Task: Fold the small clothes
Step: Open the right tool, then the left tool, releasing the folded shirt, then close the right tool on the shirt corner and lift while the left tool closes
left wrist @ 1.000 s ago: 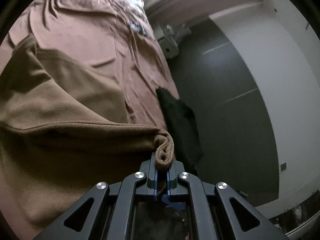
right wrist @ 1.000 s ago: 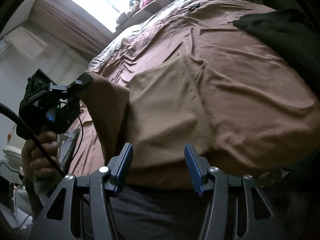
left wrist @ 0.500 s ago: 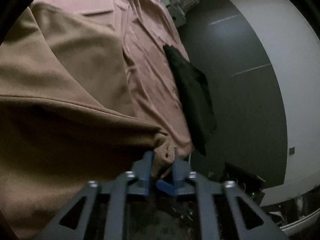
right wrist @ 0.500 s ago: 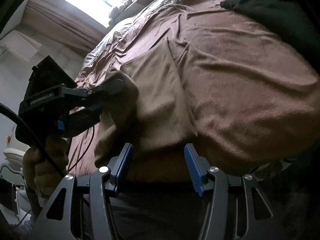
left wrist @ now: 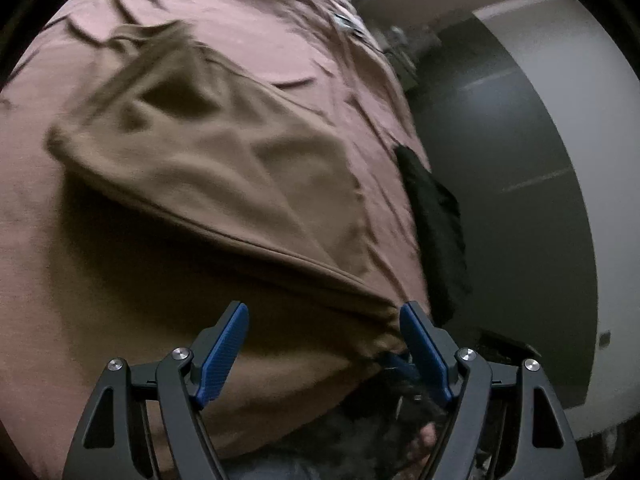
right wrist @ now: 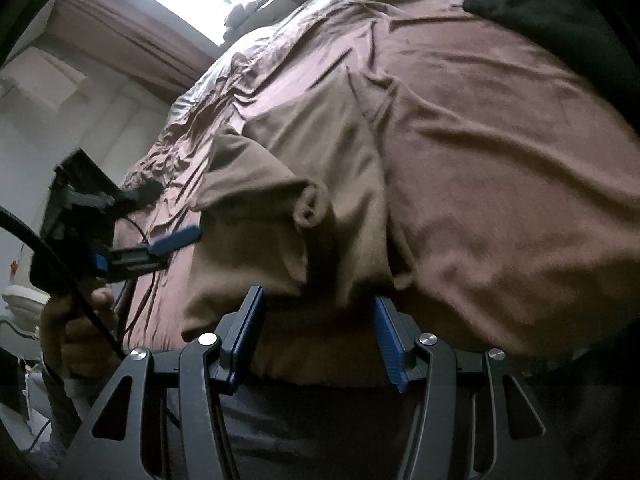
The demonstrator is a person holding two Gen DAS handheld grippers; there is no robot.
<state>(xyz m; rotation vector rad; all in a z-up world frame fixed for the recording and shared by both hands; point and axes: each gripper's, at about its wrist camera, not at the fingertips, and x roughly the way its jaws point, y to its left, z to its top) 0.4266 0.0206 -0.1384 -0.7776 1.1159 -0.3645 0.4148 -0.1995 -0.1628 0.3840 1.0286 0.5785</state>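
The left gripper is opening wide off the tan garment lying on the bed, while the right gripper is standing half-open, gripping nothing.

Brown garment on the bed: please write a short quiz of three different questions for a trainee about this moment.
1. True or false: the left gripper clamps the brown garment.
2. Which colour is the cloth at the bed's edge? A black, B white, C red.
3. Fill in: the right gripper is ____.

Key: 1 false, its jaws are opening and the garment's corner only lies between them. 2 A. 3 open.
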